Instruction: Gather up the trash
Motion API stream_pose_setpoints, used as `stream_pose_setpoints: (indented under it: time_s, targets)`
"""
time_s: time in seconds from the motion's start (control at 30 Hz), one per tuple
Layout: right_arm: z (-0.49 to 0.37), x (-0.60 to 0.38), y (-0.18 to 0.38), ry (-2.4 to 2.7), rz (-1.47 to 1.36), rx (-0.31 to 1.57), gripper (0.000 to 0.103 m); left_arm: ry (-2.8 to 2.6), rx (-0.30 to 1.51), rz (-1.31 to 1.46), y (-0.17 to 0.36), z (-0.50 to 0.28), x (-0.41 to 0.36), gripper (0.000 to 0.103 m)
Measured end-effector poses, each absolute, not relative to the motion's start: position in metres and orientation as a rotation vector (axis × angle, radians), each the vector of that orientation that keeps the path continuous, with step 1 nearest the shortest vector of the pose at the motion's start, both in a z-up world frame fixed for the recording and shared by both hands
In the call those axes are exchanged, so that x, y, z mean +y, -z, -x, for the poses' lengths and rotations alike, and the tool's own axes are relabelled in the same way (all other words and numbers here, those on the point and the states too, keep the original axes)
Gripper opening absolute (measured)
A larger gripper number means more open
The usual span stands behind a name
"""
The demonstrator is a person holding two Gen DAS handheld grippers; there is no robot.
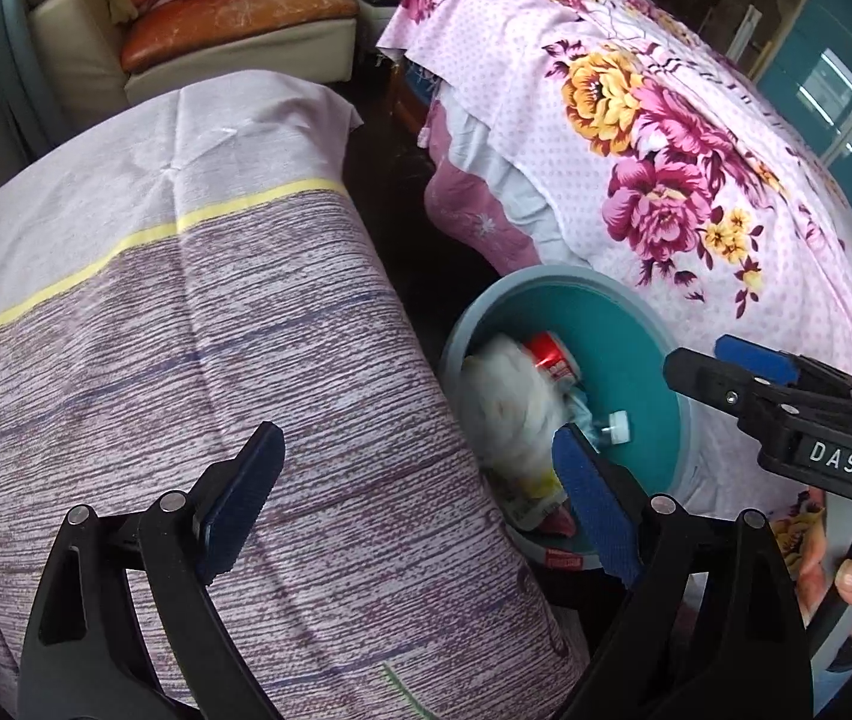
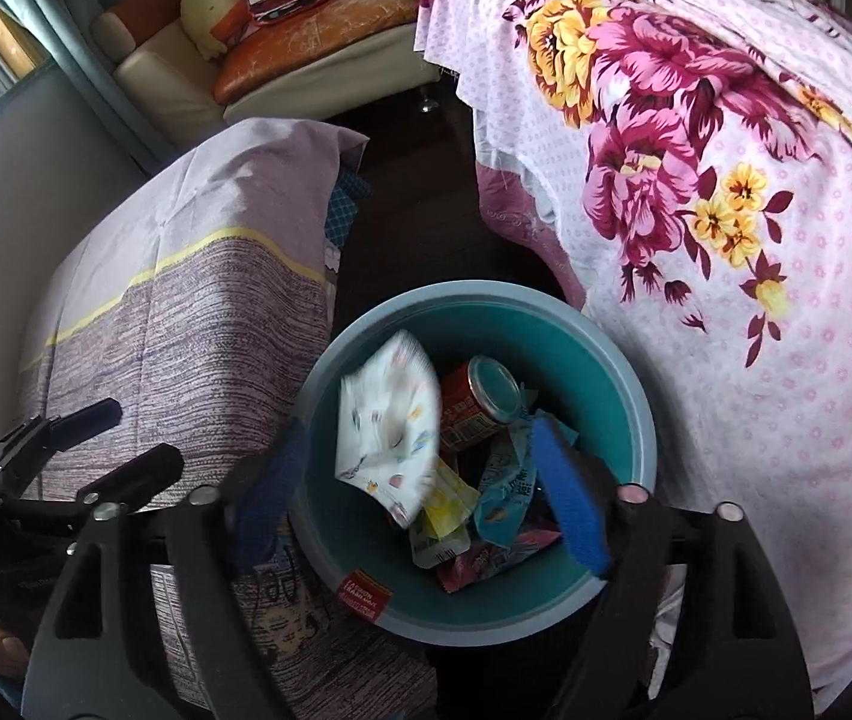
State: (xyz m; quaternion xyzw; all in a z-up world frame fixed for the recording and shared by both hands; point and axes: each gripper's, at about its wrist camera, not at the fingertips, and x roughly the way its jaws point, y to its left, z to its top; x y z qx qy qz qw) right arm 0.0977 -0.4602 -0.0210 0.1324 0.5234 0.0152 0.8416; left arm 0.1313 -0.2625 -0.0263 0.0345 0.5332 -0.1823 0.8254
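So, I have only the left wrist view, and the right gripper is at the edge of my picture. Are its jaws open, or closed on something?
Observer: Open. In the right wrist view the right gripper has its jaws wide apart above the bin, and its pads press on nothing.
Operator: And the white thing in the bin, what is it?
Observer: A white wrapper with small coloured prints, blurred in the picture. Beside it lies a red can with a metal end.
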Motion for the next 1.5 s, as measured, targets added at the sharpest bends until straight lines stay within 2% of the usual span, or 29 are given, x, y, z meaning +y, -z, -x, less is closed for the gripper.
stream_pose_setpoints:
  time_s: [0.07,0.53,0.67,0.8,1.5]
  targets:
    - [-0.096,-0.458,0.02,-0.026,-0.278,1.109,0.08,0.371,1.127,-0.077,0.025,-0.129,-0.26,0.091]
    - [-0.066,-0.432,-0.004,-0.004,-0.202,1.082,0.096,0.316,1.103,0.009,0.004,-0.107,-0.219,0.091]
    - [-0.053,-0.424,-0.015,0.017,-0.177,1.059,0.096,0.311,1.085,0.008,-0.003,-0.098,-0.21,0.091]
    - [-0.045,-0.416,-0.025,0.03,-0.152,1.05,0.096,0.307,1.063,0.014,-0.01,-0.087,-0.201,0.099]
    - [-0.015,-0.382,-0.05,0.043,-0.083,1.016,0.096,0.283,1.018,0.054,-0.026,-0.063,-0.165,0.099]
